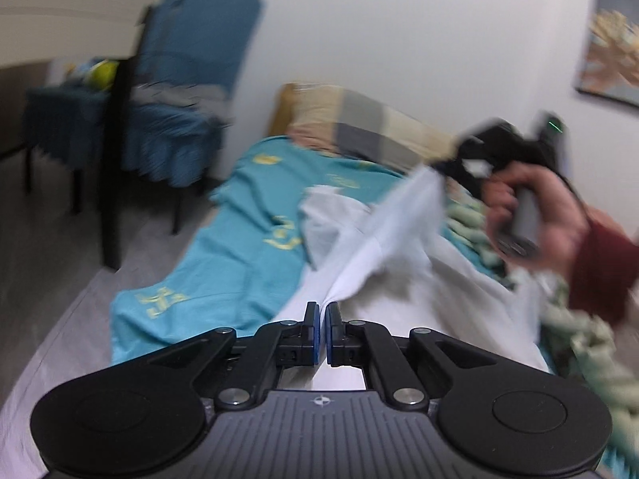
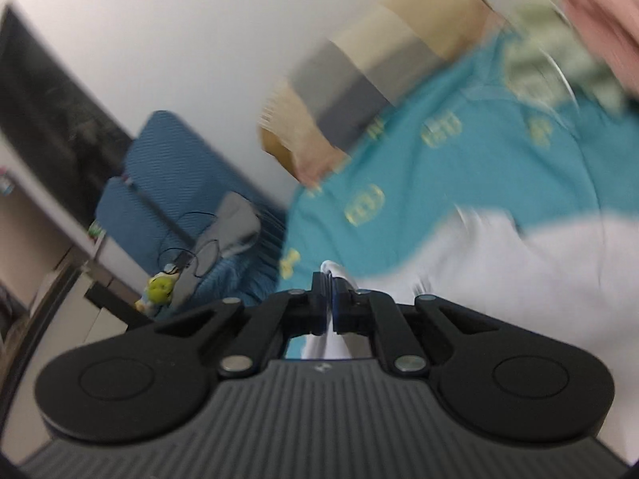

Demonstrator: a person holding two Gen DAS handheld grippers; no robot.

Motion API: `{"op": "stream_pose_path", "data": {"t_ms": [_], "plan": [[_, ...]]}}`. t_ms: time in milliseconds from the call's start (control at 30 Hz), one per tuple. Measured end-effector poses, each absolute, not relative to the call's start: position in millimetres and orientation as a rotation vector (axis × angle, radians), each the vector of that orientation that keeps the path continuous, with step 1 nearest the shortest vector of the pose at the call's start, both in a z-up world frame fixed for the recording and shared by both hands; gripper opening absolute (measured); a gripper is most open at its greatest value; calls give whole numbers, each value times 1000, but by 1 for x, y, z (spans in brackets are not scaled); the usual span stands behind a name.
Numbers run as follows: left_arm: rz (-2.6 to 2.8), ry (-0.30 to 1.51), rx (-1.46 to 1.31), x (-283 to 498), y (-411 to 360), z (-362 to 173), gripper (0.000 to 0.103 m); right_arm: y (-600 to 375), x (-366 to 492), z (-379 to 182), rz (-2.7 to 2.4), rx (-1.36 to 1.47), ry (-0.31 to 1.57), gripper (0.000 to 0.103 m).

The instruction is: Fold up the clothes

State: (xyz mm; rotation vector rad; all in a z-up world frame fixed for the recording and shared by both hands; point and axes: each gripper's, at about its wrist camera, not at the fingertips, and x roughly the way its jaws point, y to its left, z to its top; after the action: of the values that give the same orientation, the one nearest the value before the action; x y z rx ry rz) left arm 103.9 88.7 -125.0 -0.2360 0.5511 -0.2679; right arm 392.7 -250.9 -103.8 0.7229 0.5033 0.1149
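Observation:
A white garment (image 1: 399, 235) lies over a teal bed cover (image 1: 235, 247) with yellow motifs. My left gripper (image 1: 322, 309) is shut on one edge of the garment, and the cloth runs taut from its jaws up to the right. There my right gripper (image 1: 447, 167), held in a hand with a dark red sleeve, pinches the other end above the bed. In the right wrist view the right gripper (image 2: 330, 279) is shut on a fold of the white garment (image 2: 519, 271), with the teal bed cover (image 2: 459, 183) behind it. Both views are motion-blurred.
A checked beige and grey pillow (image 1: 359, 119) lies at the head of the bed against a white wall. A blue-covered chair (image 1: 175, 80) holding a yellow toy (image 1: 102, 74) stands left of the bed. A pale green knitted blanket (image 1: 575, 319) lies on the bed's right side.

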Motion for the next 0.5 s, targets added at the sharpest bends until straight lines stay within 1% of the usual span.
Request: {"op": "stream_pose_path", "data": {"t_ms": [67, 133, 267, 333, 367, 400, 433, 500], "plan": [[-284, 565, -182, 104, 78, -128, 3, -251, 398, -99, 113, 647, 501, 5], [-284, 590, -128, 106, 66, -135, 3, -251, 408, -117, 76, 587, 564, 7], [-248, 673, -149, 119, 60, -156, 4, -255, 374, -131, 85, 635, 597, 11], [-229, 704, -191, 125, 66, -162, 4, -257, 357, -138, 89, 659, 613, 25], [-223, 713, -212, 127, 70, -164, 4, -258, 348, -142, 91, 671, 622, 49], [-218, 720, -230, 129, 74, -166, 4, -259, 339, -146, 94, 683, 630, 69], [-214, 722, -237, 129, 75, -167, 4, -260, 331, -149, 96, 695, 638, 72], [-207, 720, -238, 128, 77, -168, 4, -262, 314, -156, 100, 719, 654, 72]]}}
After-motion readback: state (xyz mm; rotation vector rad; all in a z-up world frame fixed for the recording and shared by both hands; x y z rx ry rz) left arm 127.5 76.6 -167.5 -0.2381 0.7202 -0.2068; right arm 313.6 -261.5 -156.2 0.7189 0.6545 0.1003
